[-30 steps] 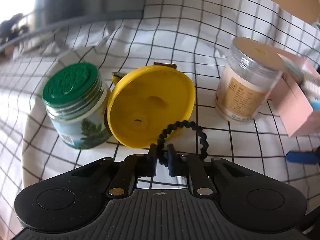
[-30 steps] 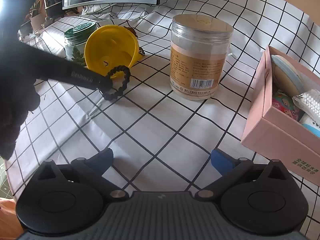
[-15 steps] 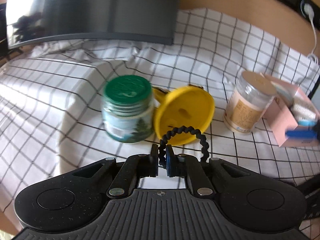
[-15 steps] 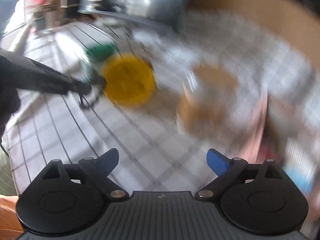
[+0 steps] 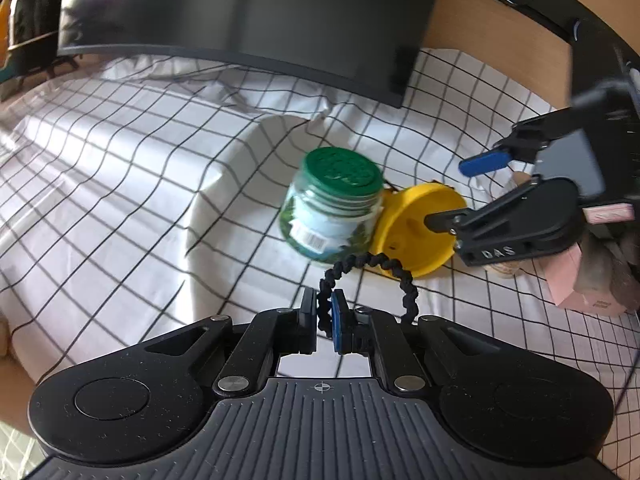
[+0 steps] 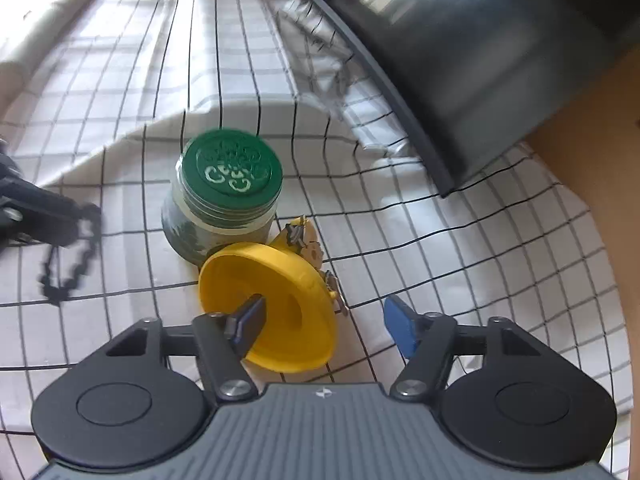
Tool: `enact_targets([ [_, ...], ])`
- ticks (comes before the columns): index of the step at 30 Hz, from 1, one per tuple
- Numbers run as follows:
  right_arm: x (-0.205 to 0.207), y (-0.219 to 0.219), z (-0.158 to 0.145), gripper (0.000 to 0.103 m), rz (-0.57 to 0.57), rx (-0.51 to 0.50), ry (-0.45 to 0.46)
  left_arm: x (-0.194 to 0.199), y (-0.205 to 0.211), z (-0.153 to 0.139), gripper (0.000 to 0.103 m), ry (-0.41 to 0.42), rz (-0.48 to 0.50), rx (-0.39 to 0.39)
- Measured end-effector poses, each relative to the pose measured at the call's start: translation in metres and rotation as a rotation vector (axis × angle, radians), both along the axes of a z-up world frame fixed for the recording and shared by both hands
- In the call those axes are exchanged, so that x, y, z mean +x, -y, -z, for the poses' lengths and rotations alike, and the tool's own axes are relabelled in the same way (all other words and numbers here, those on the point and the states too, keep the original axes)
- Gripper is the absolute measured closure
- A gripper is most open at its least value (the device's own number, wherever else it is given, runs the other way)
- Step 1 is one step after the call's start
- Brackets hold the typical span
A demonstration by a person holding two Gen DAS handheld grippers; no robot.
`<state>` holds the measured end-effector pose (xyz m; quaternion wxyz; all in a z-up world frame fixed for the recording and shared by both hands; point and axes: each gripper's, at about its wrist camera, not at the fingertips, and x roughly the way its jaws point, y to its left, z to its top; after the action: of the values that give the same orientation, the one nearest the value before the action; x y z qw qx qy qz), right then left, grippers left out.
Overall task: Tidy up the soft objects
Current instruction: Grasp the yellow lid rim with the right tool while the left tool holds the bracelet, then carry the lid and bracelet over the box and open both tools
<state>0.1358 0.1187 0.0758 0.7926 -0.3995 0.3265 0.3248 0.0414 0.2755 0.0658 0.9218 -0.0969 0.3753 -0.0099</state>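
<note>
So my left gripper (image 5: pixel 324 316) is clamped on the black hair tie (image 5: pixel 372 276), held up near the green-lidded jar (image 5: pixel 336 204). Right gripper (image 6: pixel 324 328) has just been closing, jaws straddling the yellow lid (image 6: pixel 280 300) but not pinching yet. Next, I'd guess: grip the lid squarely without bumping the jar.

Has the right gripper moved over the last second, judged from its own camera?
Yes. The right gripper has swung left, away from the clear jar and pink box, and now straddles the round yellow plastic lid beside the green-lidded glass jar, its jaws closing.
</note>
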Motion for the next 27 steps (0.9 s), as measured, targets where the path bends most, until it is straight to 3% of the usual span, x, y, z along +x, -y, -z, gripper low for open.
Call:
enact_targets([
  [4, 0.005, -0.008, 0.012, 0.063, 0.018, -0.028, -0.044, -0.005, -0.007, 0.006, 0.094, -0.017, -0.01, -0.014],
  [7, 0.003, -0.013, 0.014, 0.068, 0.02, -0.037, -0.039, -0.008, -0.011, 0.009, 0.094, -0.028, -0.012, -0.024],
  [14, 0.007, -0.005, 0.001, 0.093, 0.068, -0.012, -0.047, -0.014, -0.015, 0.008, 0.094, -0.029, -0.006, -0.035],
  [22, 0.011, 0.01, -0.047, 0.095, 0.142, 0.106, -0.087, -0.012, -0.025, -0.008, 0.094, 0.004, -0.018, -0.054],
  [27, 0.005, 0.028, -0.096, 0.096, 0.173, 0.185, -0.017, 0.001, -0.019, -0.038, 0.094, 0.068, 0.02, -0.022],
])
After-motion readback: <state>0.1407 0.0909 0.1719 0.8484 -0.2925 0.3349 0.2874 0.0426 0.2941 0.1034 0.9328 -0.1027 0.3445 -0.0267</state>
